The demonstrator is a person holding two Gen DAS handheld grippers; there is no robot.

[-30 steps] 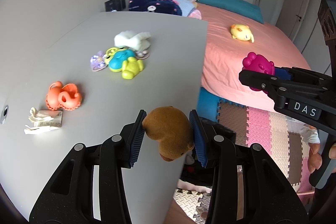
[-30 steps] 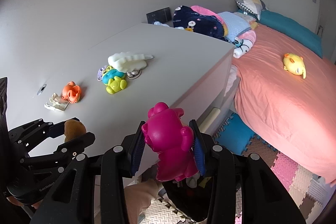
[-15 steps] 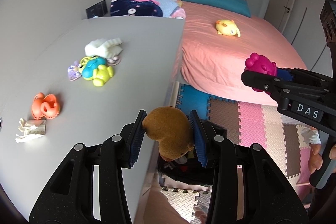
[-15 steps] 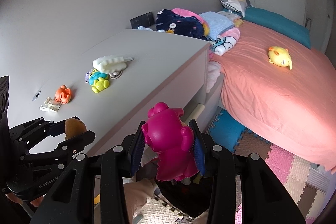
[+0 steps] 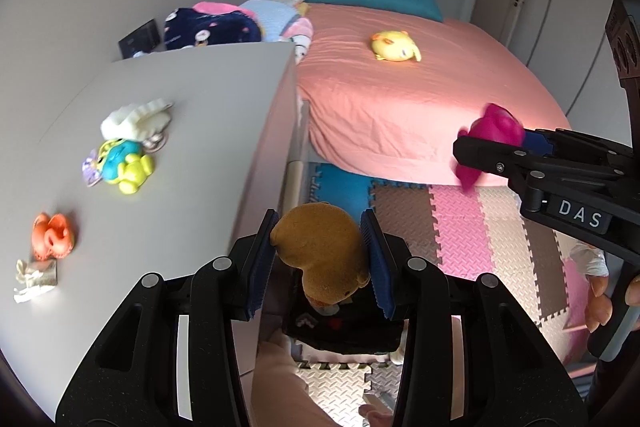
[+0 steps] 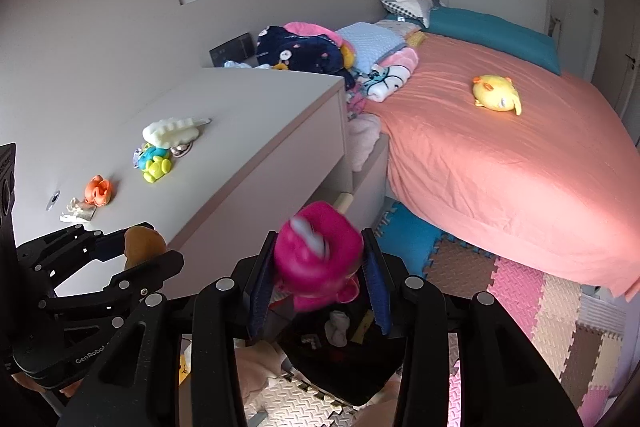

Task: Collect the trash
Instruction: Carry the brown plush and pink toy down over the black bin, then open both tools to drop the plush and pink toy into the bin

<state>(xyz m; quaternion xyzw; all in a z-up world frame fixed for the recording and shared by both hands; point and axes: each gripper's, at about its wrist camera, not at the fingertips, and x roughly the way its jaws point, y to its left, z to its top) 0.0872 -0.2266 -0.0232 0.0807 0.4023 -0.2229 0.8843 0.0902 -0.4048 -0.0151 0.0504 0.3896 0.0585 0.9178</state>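
Observation:
My left gripper is shut on a brown plush toy, held off the cabinet's right edge above a black bin on the floor. My right gripper still has a magenta bear toy between its pads; the toy is blurred and tipped over, so the hold is unclear. It hangs above the same black bin. The bear also shows in the left wrist view. The left gripper with the brown toy shows at the lower left of the right wrist view.
On the grey cabinet top lie a white toy, a blue-yellow toy, an orange toy and crumpled paper. A pink bed carries a yellow plush. Foam mats cover the floor.
Both grippers moved right, off the cabinet and over the floor bin. The magenta bear has tipped and blurred between the right pads. The brown toy stays gripped.

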